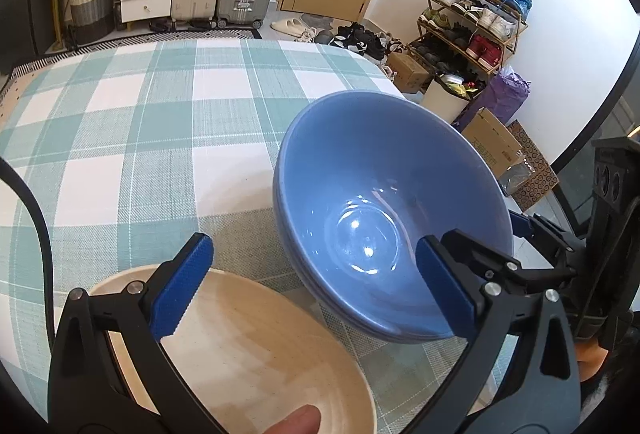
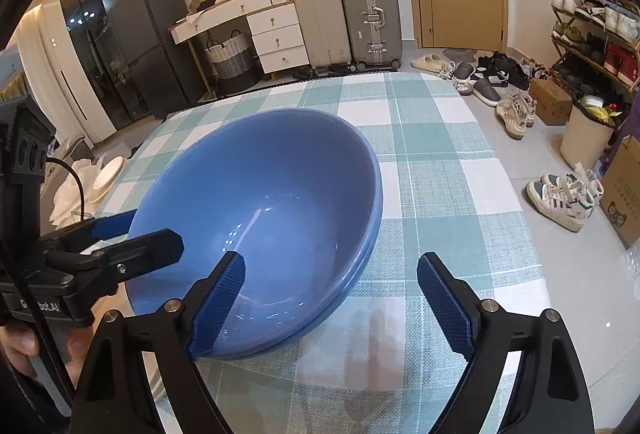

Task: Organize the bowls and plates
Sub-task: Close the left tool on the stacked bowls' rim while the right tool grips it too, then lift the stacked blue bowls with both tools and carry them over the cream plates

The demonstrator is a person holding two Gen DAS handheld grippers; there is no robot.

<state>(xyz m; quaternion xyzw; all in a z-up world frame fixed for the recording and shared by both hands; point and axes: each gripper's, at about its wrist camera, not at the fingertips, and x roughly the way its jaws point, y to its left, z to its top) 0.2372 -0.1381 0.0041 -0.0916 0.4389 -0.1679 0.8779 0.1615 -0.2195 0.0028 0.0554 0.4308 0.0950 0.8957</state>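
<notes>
While both grippers — left gripper (image 1: 314,284), right gripper (image 2: 330,298) — gape wide, glossy round blue bowls (image 1: 394,218) rest nested on woven checked cloth (image 1: 132,137).

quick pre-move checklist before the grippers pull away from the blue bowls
1. Left gripper open, pads off the blue bowls: ok.
2. Right gripper open: ok; its left pad against the rim: cannot tell.
3. Bowls nested as a stack: ok.
4. Stack resting flat on the checked tablecloth: cannot tell, it looks tilted.
5. Beige plate clear of the stack: ok.
6. Stack away from the table edge: ok.
</notes>
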